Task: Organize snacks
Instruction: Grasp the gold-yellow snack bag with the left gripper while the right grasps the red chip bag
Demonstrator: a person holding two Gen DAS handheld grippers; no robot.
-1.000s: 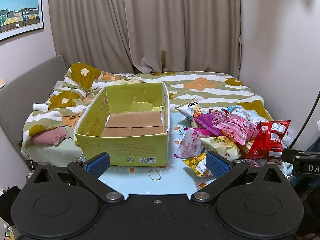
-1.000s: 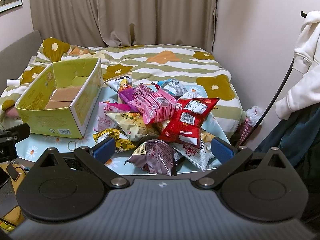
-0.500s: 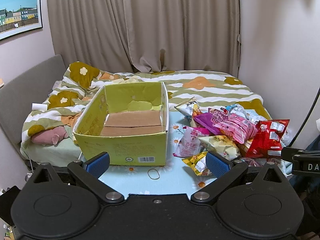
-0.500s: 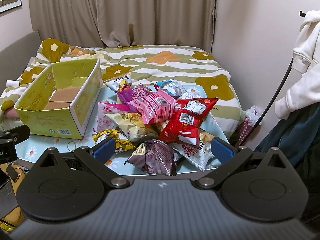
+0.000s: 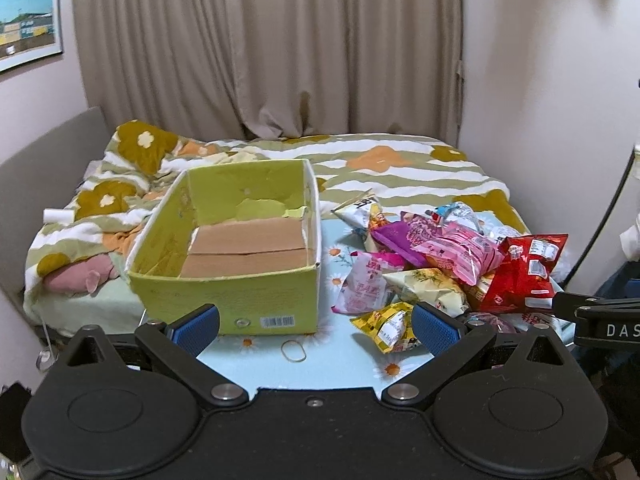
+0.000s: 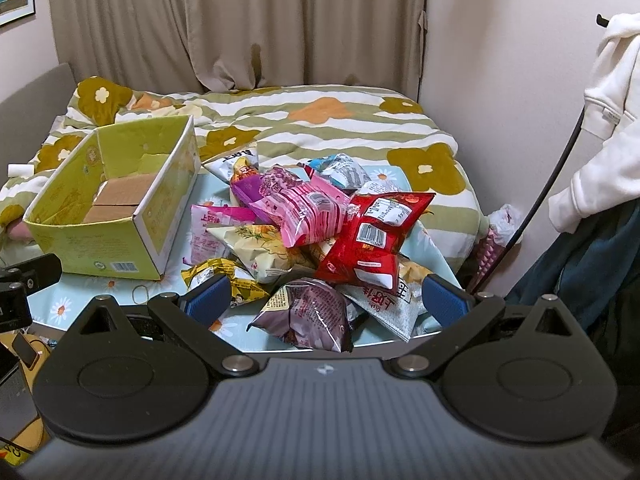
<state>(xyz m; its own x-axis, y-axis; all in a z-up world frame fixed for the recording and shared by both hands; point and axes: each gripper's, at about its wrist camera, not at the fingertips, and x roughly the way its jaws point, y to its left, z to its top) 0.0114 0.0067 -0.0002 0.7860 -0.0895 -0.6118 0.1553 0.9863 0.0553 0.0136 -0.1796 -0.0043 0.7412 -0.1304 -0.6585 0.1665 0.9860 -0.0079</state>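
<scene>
Both views had crept slightly nearer; right tongs (image 6: 326, 300), spread and empty like the left tongs (image 5: 316, 324), hung nearest the purple snack bag (image 6: 308, 314) straight ahead.

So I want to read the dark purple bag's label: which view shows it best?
The right wrist view: the dark purple bag lies whole at the front of the pile, between the open right gripper fingers. In the left wrist view only a sliver shows behind that gripper's finger.
</scene>
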